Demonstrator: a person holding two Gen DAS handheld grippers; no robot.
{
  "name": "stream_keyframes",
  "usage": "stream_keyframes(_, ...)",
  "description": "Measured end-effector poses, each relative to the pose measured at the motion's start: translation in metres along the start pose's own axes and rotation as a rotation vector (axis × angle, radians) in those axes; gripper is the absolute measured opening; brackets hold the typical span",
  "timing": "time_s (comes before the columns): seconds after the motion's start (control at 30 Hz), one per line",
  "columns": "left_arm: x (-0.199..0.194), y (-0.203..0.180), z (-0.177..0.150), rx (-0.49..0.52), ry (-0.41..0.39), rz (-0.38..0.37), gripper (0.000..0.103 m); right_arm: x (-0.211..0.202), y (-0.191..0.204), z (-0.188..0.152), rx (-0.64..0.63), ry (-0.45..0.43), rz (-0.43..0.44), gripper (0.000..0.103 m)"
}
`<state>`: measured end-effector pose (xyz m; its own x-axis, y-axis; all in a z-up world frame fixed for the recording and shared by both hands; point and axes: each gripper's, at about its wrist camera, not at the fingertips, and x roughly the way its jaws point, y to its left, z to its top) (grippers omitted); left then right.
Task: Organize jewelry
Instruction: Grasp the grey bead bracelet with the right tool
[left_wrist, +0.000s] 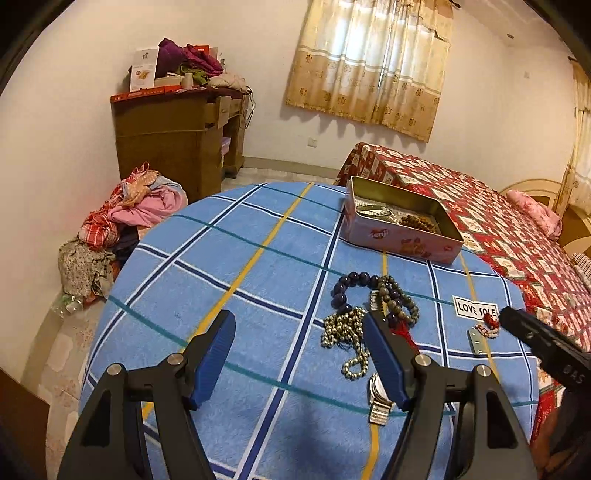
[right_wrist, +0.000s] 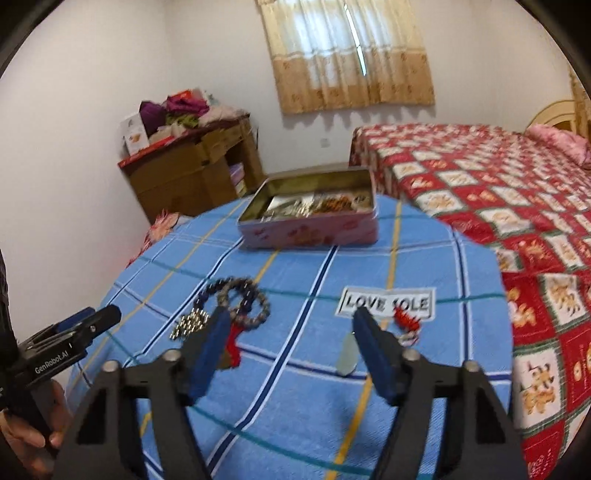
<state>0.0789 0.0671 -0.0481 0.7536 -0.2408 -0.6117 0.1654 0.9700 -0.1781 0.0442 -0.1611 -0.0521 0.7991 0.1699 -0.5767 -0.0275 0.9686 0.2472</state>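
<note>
Jewelry lies loose on the blue plaid tabletop (left_wrist: 229, 258), spread out so each piece can be picked singly and moved to the open pink tin (left_wrist: 400, 242) at the far edge, which already holds a brown bead string and some metallic pieces. In a cluster sit a dark blue bead bracelet (left_wrist: 347, 286), a grey-green bead bracelet (left_wrist: 404, 301) overlapping it, a metallic bead chain (left_wrist: 343, 332) and, nearer the camera, a silver watch (left_wrist: 380, 400). Well apart from that cluster, just below the "LOVE SOLE" label (right_wrist: 388, 303), lie a small red ornament (right_wrist: 406, 321) and a pale oval pendant (right_wrist: 347, 354). The left gripper (left_wrist: 299, 332) hangs above the cloth with its jaws spread and nothing between them; its right finger passes in front of the bead cluster. The right gripper (right_wrist: 288, 325) is also spread and empty — the pale pendant shows just inside its right finger, not pinched. Judged from this layout, the right gripper is lined up for the pendant or red ornament, the left for the bead pile. Overlapping bracelets and a red tassel (right_wrist: 232, 345) may drag neighbours along when 1 piece is lifted. Beyond the tabletop stand a bed with a red patterned quilt (right_wrist: 498, 192), a wooden cabinet (left_wrist: 170, 147) and a heap of clothes (left_wrist: 122, 221) on the floor — none obstructs the path to the tin.
</note>
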Motion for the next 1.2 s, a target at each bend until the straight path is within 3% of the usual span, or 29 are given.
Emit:
stream_keyframes(0.07,0.0,0.003,0.0,-0.007,0.004,-0.005,0.071,0.008,0.004,-0.001,-0.004,0.037,0.039,0.05)
stream_keyframes(0.33,0.005,0.011,0.001,-0.021,0.009,0.0,0.071,0.052,0.02,0.012,-0.002,0.12,0.149,0.05)
stream_keyframes(0.53,0.01,0.015,-0.001,-0.004,0.018,0.021,0.071,0.075,0.038,0.022,-0.026,0.149,0.192,0.047)
stream_keyframes(0.6,0.013,0.018,-0.001,-0.018,0.03,0.017,0.071,0.081,0.045,0.024,-0.042,0.158,0.194,0.042)
stream_keyframes(0.8,0.018,0.023,-0.001,-0.032,0.05,0.014,0.072,0.112,0.06,0.026,-0.087,0.212,0.182,0.041)
stream_keyframes(0.87,0.019,0.022,0.0,-0.018,0.05,0.027,0.072,0.125,0.059,0.022,-0.079,0.255,0.184,0.036)
stream_keyframes(0.93,0.018,0.022,0.001,-0.004,0.047,0.036,0.072,0.131,0.054,0.019,-0.062,0.284,0.171,0.016)
stream_keyframes(1.03,0.017,0.025,0.003,0.006,0.043,0.035,0.072,0.129,0.033,0.019,0.038,0.286,0.213,0.013)
stream_keyframes(1.2,0.022,0.026,0.009,0.026,0.036,0.018,0.072,0.092,0.008,0.028,0.134,0.204,0.311,0.013)
